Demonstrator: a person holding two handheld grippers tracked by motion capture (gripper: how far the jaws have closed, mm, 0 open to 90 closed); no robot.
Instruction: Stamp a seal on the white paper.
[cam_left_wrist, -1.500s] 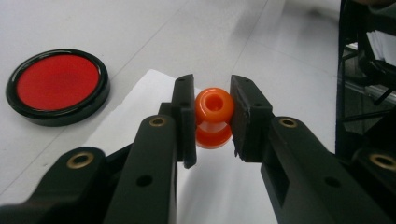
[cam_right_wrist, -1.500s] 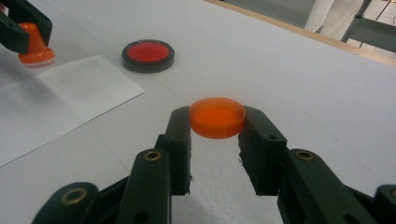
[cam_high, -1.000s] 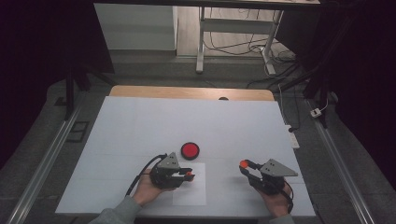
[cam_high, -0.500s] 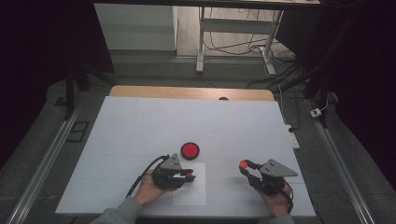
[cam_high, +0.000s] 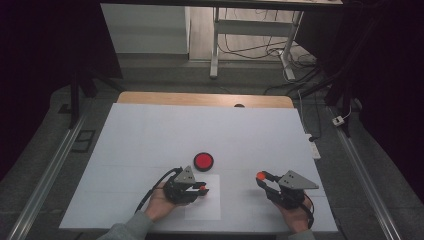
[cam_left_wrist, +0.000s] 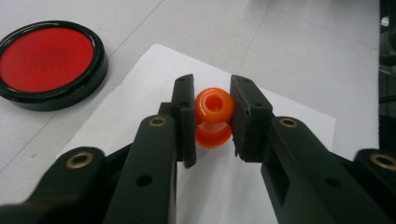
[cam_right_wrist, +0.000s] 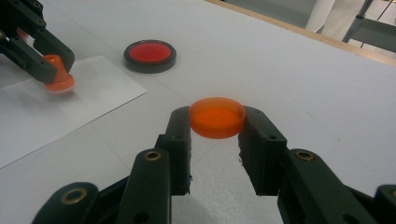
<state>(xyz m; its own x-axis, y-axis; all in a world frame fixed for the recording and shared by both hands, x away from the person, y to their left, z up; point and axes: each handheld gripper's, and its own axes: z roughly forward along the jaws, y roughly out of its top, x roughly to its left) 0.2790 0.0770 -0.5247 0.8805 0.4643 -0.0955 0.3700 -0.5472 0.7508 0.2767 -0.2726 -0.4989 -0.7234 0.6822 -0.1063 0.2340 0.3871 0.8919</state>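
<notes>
My left gripper (cam_high: 202, 189) is shut on a small orange knob-shaped stamp (cam_left_wrist: 213, 114), gripped at its narrow neck. The stamp's base is down on or just above a white sheet of paper (cam_high: 205, 207); I cannot tell if it touches. From the right gripper view the same stamp (cam_right_wrist: 58, 79) shows at the far left on the paper (cam_right_wrist: 28, 116). A round red ink pad in a black case (cam_high: 203, 161) lies uncovered just beyond the sheet. My right gripper (cam_high: 260, 176) is shut on a flat orange lid (cam_right_wrist: 217, 116), held a little above the table to the right.
A white board (cam_high: 150, 135) covers the table, with a wooden strip (cam_high: 200, 98) along its far edge. A white power strip (cam_high: 312, 145) lies off the right side. Table legs and cables stand on the floor beyond.
</notes>
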